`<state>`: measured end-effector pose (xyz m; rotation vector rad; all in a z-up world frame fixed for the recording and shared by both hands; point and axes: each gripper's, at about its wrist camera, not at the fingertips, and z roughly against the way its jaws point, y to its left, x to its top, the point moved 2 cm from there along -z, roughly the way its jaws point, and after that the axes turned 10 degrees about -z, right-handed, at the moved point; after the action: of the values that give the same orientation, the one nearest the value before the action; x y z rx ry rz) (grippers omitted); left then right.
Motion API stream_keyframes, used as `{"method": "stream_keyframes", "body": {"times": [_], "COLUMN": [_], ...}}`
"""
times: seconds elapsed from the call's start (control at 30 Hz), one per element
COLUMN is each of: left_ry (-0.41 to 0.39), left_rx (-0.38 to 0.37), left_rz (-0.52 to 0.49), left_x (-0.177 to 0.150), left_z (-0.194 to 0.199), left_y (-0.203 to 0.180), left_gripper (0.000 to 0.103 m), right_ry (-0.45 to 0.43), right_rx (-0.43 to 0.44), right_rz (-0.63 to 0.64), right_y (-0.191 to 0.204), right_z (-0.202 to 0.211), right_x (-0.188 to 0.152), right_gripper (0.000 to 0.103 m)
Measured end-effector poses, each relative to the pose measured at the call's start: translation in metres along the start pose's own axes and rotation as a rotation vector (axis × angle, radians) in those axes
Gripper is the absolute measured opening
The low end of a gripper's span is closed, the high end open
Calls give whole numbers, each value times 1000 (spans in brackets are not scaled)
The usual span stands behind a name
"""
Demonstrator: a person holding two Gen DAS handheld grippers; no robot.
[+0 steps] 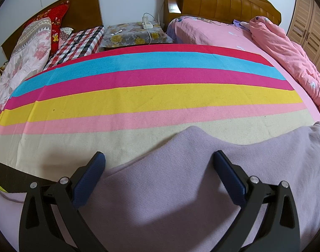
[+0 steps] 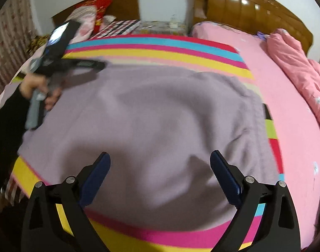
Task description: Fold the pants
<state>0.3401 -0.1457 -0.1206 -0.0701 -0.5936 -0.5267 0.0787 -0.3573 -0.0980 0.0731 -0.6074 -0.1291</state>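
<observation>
Currently the pants (image 2: 151,121) are spread as one broad lilac mass on the striped blanket (image 2: 181,50), which covers the near part of the bed. In the right wrist view the cloth fills most of the frame, with a rumpled edge on its right side near the pink sheet (image 2: 285,96) and soft wrinkles across the middle. No crisp crease or stacked layer can be made out; that view is motion-blurred, so a loose first fold may be hidden.

The left gripper (image 1: 159,159) is seen with its jaws spread wide and nothing between the pads; it hangs over the far edge of the pants, where a peak of cloth (image 1: 193,132) lies on the cream stripe. In the right wrist view the same tool (image 2: 80,63) is seen at the far left corner of the cloth, held in a hand (image 2: 34,86).

The right gripper (image 2: 160,161) is likewise wide open and empty, poised above the near portion of the pants, with no cloth pinched.

Progress is judged early: the garment is laid out but not flat, and neither edge is gripped. Left to be done, by this reading: the wrinkles smoothed, an edge or corner taken at each side, the cloth brought over on itself, and the halves folded again into a compact stack.
</observation>
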Motion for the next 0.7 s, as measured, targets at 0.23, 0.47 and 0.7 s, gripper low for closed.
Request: {"method": "stream_keyframes", "body": {"times": [0.23,0.47,0.7], "left_ry": [-1,-2,-20], "left_rx": [-2,-7,10], "left_rz": [2,4,-6], "left_x": [0,0,-22], "left_z": [0,0,32], "left_y": [0,-1,13], "left_gripper": [102,102,101], "right_ry": [15,-80,-207], "right_rx": [-28,-128,-47], "right_rz": [-27,-74,-47], "right_y": [7,27,77], "right_z": [-13,12,45], "right_x": [-26,-12,5], "right_gripper": [98,98,98]}}
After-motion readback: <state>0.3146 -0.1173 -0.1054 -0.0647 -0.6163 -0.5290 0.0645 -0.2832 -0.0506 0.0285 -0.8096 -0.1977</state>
